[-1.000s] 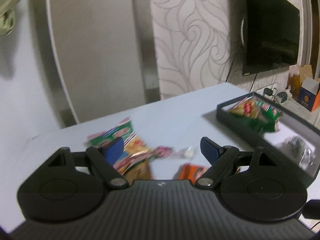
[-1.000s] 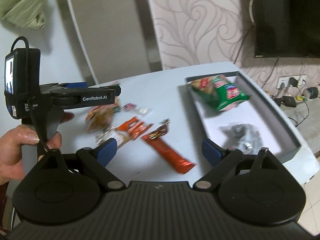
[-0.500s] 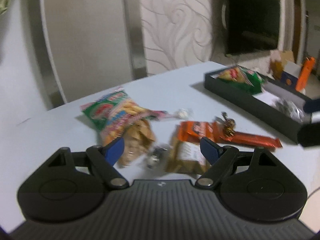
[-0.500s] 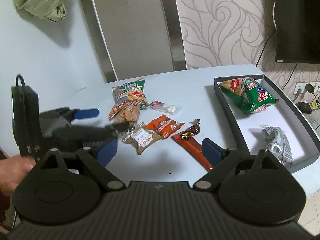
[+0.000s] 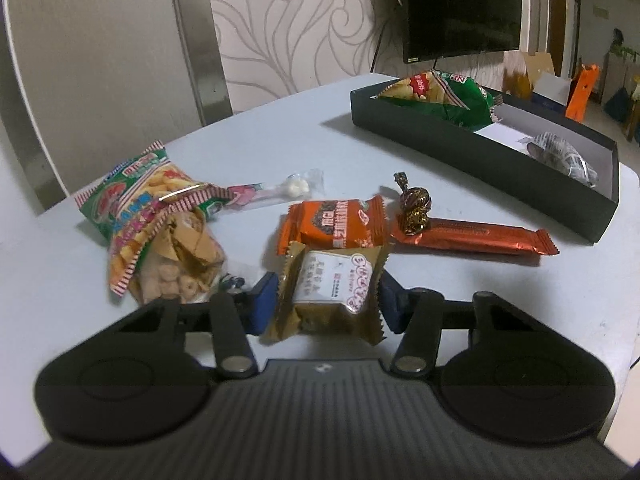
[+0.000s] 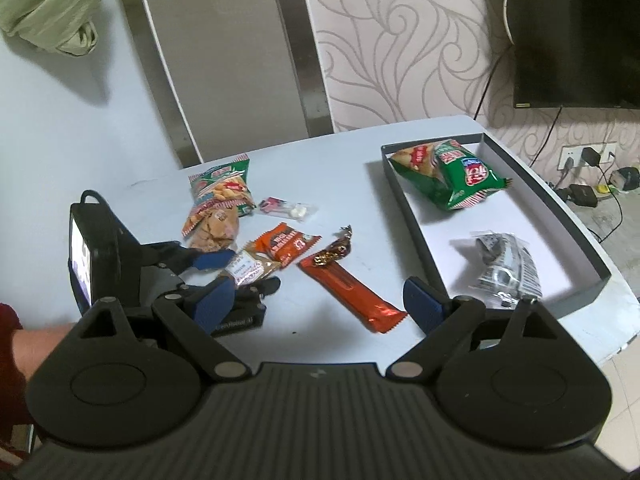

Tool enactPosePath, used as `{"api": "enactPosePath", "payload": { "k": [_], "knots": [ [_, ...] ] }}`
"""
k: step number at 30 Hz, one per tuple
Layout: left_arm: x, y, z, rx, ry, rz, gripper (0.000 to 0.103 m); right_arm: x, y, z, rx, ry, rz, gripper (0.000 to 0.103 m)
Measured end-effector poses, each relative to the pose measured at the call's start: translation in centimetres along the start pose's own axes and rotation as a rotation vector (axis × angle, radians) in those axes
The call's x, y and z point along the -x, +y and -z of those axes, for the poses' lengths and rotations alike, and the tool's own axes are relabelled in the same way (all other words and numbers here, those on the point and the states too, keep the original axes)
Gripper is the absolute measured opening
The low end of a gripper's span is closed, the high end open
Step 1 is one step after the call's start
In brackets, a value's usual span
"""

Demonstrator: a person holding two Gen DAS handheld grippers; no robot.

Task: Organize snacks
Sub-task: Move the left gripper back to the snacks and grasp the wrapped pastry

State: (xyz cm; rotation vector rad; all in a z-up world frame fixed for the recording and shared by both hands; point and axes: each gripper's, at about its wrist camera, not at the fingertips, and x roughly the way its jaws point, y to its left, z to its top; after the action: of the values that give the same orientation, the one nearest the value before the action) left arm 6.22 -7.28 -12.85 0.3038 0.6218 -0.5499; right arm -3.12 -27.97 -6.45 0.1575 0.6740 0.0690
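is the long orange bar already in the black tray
No, the long orange bar lies on the table, beside the black tray.

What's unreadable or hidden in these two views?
- Left wrist: near edge of the brown packet sits behind the left tool body; whether the pads already press it is unclear.
- Left wrist: box floor hidden by its near wall.
- Right wrist: print on the silver packet too small.
- Right wrist: phone screen blurred, edge-on.

One pale table [image 6: 352, 152], one dark tray [image 6: 568, 216], two snack packs in the tray, seven loose snacks on the table, two hand-held grippers, one wall television [image 6: 576, 32], one green cloth bundle [image 6: 48, 4]
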Motion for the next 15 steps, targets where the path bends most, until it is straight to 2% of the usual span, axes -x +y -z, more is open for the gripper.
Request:
{"api": "enactPosePath", "payload": {
  "k": [4,6,10,12,14,15],
  "knots": [
    [0.8,0.1,0.5,0.016,-0.004,-0.005,0.048,-0.1,-0.2,0.1,0.002,0.006,-0.001,0.094],
    [1.8,0.3,0.8,0.024,-0.024,-0.011,0.04,-0.5,0.1,0.1,0.011,0.009,-0.01,0.094],
    [3.8,1.4,1.6,0.072,-0.011,-0.022,0.039,-2.0,1.6,-0.2,0.078,0.026,-0.043,0.092],
    [4.3,2.1,2.5,0.082,0.011,-0.057,0.039,-3.1,2.8,-0.4,0.124,0.039,-0.073,0.087],
    [5.3,2.9,3.4,0.086,0.009,-0.086,0.039,-4.6,4.3,-0.6,0.165,0.069,-0.107,0.069],
    [5.8,3.3,3.8,0.092,0.013,-0.102,0.039,-5.3,5.1,-0.7,0.186,0.082,-0.123,0.067]
  ]
}}
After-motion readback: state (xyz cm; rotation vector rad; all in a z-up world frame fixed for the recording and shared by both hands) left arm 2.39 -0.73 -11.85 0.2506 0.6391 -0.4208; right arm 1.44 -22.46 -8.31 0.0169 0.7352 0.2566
